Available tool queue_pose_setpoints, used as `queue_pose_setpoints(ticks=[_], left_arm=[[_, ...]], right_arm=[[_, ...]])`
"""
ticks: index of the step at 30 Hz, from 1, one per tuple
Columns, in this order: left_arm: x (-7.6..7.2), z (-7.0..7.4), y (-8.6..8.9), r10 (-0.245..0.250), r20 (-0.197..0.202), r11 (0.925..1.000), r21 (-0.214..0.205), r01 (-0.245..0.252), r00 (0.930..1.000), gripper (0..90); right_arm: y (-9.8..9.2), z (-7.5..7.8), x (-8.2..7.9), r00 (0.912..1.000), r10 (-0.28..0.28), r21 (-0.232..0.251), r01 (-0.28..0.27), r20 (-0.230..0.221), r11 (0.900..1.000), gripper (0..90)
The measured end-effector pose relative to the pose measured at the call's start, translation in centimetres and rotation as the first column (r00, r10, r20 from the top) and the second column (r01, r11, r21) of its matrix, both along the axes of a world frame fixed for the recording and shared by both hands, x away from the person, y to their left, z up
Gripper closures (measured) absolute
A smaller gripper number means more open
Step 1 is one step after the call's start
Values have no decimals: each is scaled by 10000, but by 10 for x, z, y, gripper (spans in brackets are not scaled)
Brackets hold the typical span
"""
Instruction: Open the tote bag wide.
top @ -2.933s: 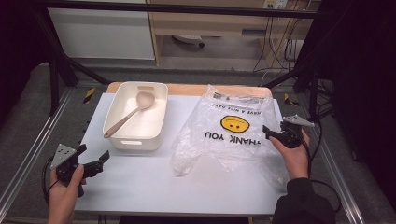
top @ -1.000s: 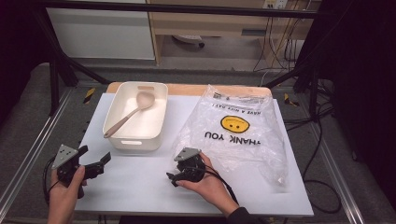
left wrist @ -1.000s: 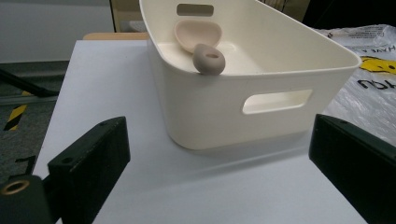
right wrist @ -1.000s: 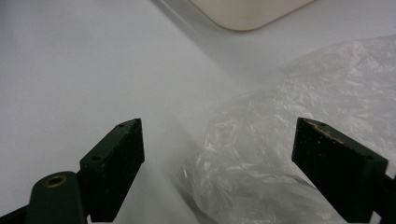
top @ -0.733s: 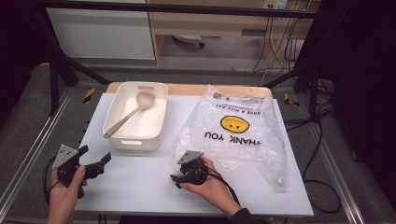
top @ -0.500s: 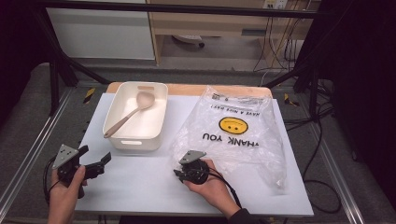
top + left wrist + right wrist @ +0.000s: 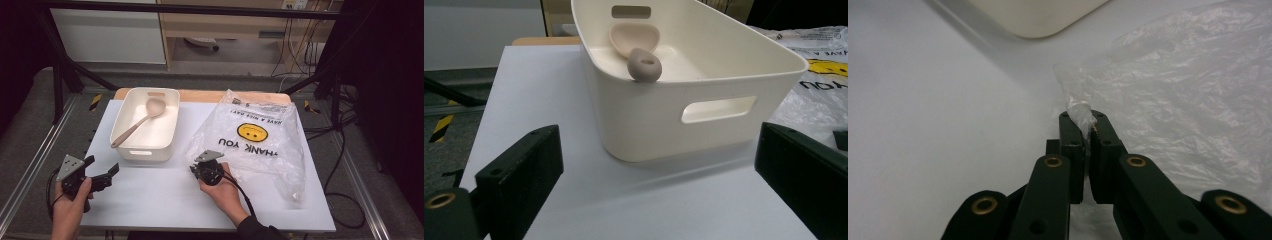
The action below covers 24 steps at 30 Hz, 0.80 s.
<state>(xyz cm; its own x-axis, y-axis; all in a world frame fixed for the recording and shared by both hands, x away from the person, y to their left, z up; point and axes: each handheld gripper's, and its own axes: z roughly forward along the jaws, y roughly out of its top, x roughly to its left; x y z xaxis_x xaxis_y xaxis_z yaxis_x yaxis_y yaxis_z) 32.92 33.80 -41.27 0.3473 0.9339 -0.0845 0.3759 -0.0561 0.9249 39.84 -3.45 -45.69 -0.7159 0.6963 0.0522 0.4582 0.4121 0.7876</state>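
Table (image 7: 150,200) is bearing a clear bag (image 7: 260,145) at right reading "THANK YOU", smiley printed. Bin (image 7: 147,125) is sitting left, spoon (image 7: 137,125) inside. Right gripper (image 7: 1082,119), jaws just closing, is pinching bag's near-left corner. Left gripper (image 7: 107,172) is hovering near-left, jaws apart.

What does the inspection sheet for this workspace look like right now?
Surface: white table, bare at the front.
Job's things: clear plastic bag with a smiley print, lying flat; its near-left edge is pinched.
Clutter: white bin holding a spoon.
Grippers: right hand-held gripper shut on the bag's edge, its jaws just closed; left hand-held gripper open, apart from the bin.
Cables: one cable trails from the right hand-held gripper.
Surroundings: dark frame bars, floor cables.
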Motion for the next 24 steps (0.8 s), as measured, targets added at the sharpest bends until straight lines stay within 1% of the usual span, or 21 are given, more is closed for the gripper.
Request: queue_pose_setpoints(ticks=[1,2,3,4,5,6,8,9,11,14,16,18,21,24], left_arm=[[0,0,0,-7,-10,10000,2,7,10000,47],[0,0,0,-9,-10,10000,-5,9,10000,47],[0,0,1,-9,-16,10000,3,9,10000,47],[0,0,1,19,-11,10000,-30,-19,10000,47],[1,-1,1,15,-12,10000,-40,-15,10000,47],[1,-1,1,13,-43,10000,-32,-13,10000,47],[1,-1,0,27,-52,10000,-18,-27,10000,47],[1,-1,0,23,-50,10000,-21,-23,10000,47],[1,0,0,20,-29,10000,-6,-20,10000,47],[0,0,0,-10,-23,10000,14,10,10000,47],[0,0,0,-14,-28,10000,26,14,10000,47],[1,0,0,-31,-36,10000,-18,31,10000,47],[1,0,0,-68,-64,10000,5,68,10000,47],[1,-1,0,-92,-71,10000,3,92,9999,47]], right_arm=[[2,1,5,9999,-130,174,130,9,9998,873],[2,1,5,9999,-130,174,130,9,9998,873],[4,2,10,9996,-275,324,276,-22,9991,873],[4,2,10,9996,-275,324,276,-22,9991,873],[7,2,15,9995,-310,437,310,-7,9986,872],[7,2,15,9995,-310,437,310,-7,9986,872],[10,2,20,9997,-258,654,261,-53,9975,872],[12,3,23,9996,-286,699,290,-68,9971,872],[16,4,27,9994,-325,641,331,-91,9974,872],[21,4,37,9976,-664,642,674,-172,9957,873],[24,4,46,9935,-1093,818,1114,-305,9904,873],[26,4,54,9908,-1317,930,1341,-315,9866,873],[31,4,66,9852,-1678,942,1703,-343,9809,873],[32,5,78,9793,-2004,825,2020,-270,9759,873]])
